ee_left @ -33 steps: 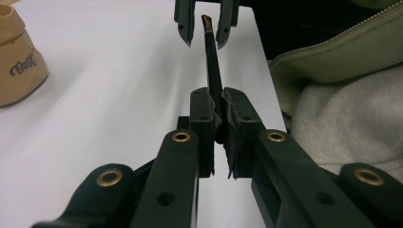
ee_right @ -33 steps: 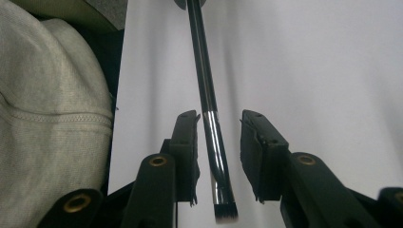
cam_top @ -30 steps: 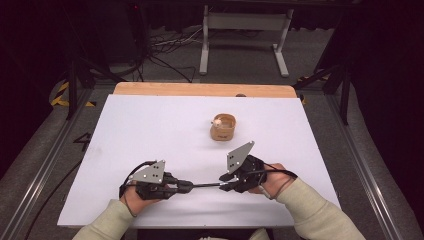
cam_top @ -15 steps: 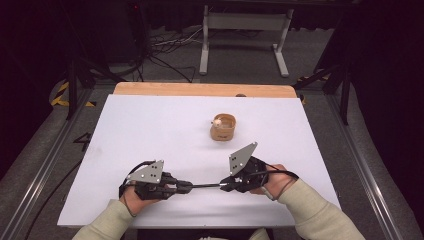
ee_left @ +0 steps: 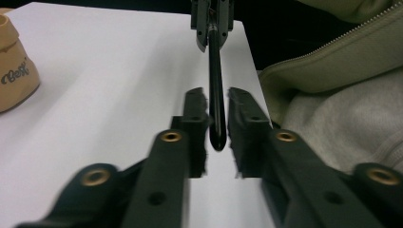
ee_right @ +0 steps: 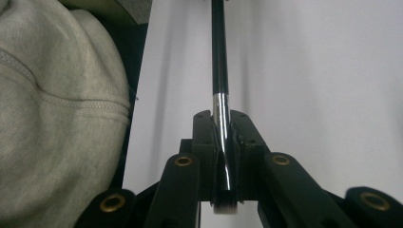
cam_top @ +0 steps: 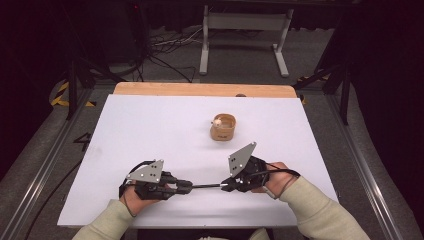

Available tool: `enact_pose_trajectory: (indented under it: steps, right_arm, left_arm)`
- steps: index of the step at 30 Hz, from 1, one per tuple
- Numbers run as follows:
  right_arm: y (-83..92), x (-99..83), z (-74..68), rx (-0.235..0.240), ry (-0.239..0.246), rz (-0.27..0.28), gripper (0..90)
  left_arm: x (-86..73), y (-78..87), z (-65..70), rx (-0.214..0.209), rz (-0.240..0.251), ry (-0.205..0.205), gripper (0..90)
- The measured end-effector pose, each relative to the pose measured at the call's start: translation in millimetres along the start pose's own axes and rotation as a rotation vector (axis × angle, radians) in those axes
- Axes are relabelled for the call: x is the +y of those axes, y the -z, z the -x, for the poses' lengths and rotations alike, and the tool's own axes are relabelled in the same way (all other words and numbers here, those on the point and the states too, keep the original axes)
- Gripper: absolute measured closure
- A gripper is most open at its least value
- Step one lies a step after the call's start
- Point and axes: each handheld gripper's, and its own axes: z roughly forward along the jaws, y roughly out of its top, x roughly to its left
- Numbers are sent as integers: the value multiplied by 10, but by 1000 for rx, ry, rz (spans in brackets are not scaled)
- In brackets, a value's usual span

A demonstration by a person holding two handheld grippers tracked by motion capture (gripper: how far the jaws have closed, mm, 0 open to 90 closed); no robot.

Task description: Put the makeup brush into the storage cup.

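While both hands sit at the near edge of the white table top (cam_top: 150, 130), the high view shows a thin black makeup brush with a silver ferrule (cam_top: 206, 186) spanning level between the left gripper (cam_top: 186, 186) and the right gripper (cam_top: 226, 185). A small tan round wooden pot (cam_top: 223, 128) stands beyond the brush, well apart from it, towards the table's far side; something pale sits at its rim, too small to tell.

Left gripper view: jaws have just been opening; there is a narrow gap on each side of the brush handle tip (ee_left: 217, 128), so the pads are off it though it lies between them. The tan pot (ee_left: 14, 71) is off to the side of the brush.

Right gripper view: jaws clamped tight on the silver ferrule (ee_right: 221, 137), the bristle end just behind the pads and the black handle running away from them. A grey sleeve (ee_right: 52, 118) lies beside the brush.

Judgement: handover of the brush from left to right looks nearly done, with the right holding and the left letting go. What remains is drawing the left clear and, probably, carrying the brush to the pot.
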Motion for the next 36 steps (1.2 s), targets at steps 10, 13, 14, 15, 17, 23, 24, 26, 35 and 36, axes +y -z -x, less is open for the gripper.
enact_pose_trajectory:
  steps: [10, 13, 14, 15, 17, 23, 24, 26, 35, 36]
  right_arm:
    - [46, 156, 7, -32, 9, -132, 825]
    - [46, 206, 6, -35, 19, -154, 825]
    - [44, 224, 9, -37, 23, -165, 824]
    - [42, 241, 8, -38, 25, -174, 824]
    - [38, 269, 3, -38, 22, -191, 824]
    - [14, 338, 12, -36, 31, -228, 824]
    - [5, 347, 16, -38, 26, -238, 824]
    - [-4, 358, 26, -38, 25, -248, 824]
    - [-40, 391, 38, -35, 19, -271, 824]
    - [-44, 394, 41, -33, 16, -277, 824]
  left_arm:
    - [104, -40, 25, 54, -41, -8, 446]
    - [164, -29, 17, 59, -62, 5, 429]
    - [190, -25, 17, 61, -67, 9, 416]
    - [210, -24, 18, 65, -79, 15, 417]
    - [264, -25, 31, 76, -103, 18, 417]
    - [343, -50, 24, 85, -184, 51, 411]
    - [350, -62, 18, 81, -199, 53, 414]
    - [362, -99, 10, 71, -241, 67, 414]
    - [370, -219, -65, 54, -339, 85, 415]
    - [374, -226, -72, 51, -348, 86, 416]
